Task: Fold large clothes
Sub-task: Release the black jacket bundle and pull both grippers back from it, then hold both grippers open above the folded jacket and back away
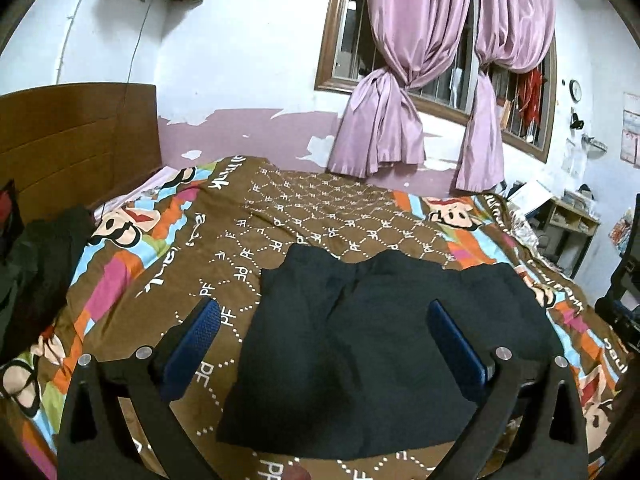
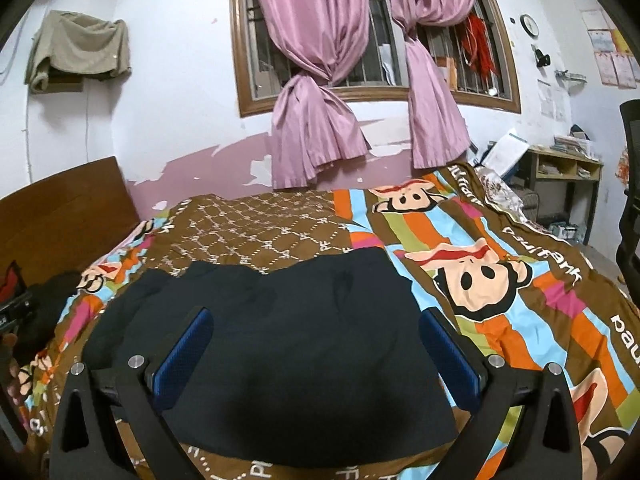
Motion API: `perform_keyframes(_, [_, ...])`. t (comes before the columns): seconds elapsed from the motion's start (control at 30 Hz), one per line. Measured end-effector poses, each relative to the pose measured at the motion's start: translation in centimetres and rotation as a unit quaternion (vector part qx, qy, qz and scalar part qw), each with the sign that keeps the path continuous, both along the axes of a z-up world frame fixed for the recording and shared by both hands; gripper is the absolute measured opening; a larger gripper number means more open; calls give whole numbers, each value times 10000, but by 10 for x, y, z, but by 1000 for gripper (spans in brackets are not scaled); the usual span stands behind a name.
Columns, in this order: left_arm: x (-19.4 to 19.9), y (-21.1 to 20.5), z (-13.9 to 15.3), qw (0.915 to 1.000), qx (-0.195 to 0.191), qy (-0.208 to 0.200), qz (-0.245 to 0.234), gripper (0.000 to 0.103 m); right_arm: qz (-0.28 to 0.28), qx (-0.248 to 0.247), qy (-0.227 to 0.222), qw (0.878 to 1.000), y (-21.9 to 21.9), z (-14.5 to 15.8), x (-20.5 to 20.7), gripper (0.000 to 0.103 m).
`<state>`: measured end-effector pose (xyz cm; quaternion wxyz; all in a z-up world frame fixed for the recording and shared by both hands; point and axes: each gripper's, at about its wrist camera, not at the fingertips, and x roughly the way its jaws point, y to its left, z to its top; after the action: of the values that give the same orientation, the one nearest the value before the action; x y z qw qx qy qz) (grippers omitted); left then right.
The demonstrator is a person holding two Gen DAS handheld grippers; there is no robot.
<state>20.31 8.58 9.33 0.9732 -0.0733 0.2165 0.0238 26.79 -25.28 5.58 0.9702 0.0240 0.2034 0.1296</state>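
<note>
A black garment (image 1: 372,344) lies spread flat on the patterned bedspread (image 1: 248,232), its near edge towards me. It also shows in the right wrist view (image 2: 304,344). My left gripper (image 1: 324,312) is open and empty above the garment's left half; its left blue pad (image 1: 192,348) hangs over bare bedspread. My right gripper (image 2: 316,320) is open and empty above the garment's right half, both blue pads (image 2: 448,356) over the cloth. Neither gripper touches the garment.
A pile of dark clothes (image 1: 36,264) lies at the bed's left end by the wooden headboard (image 1: 76,140). Pink knotted curtains (image 1: 384,120) hang at the window behind the bed. A shelf (image 2: 568,176) and a black chair (image 2: 630,200) stand to the right.
</note>
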Motion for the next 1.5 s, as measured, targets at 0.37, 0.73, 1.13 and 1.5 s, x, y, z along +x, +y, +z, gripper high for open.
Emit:
perform_keyframes(0.37, [-47, -17, 18, 9990, 229, -331, -173, 101, 214, 215, -253, 9992, 6, 14, -50, 103])
perform_keyframes(0.73, [-84, -20, 24, 9980, 315, -531, -164, 101, 362, 248, -474, 9979, 15, 23, -92, 103])
perform_keyframes(1.13, [-111, -23, 15, 9973, 430, -515, -292, 101, 381, 166, -456, 9981, 22, 18, -115, 103])
perform_keyframes(1.5, [-133, -29, -12, 9979, 366, -392, -366, 101, 166, -58, -228, 9996, 31, -6, -142, 103])
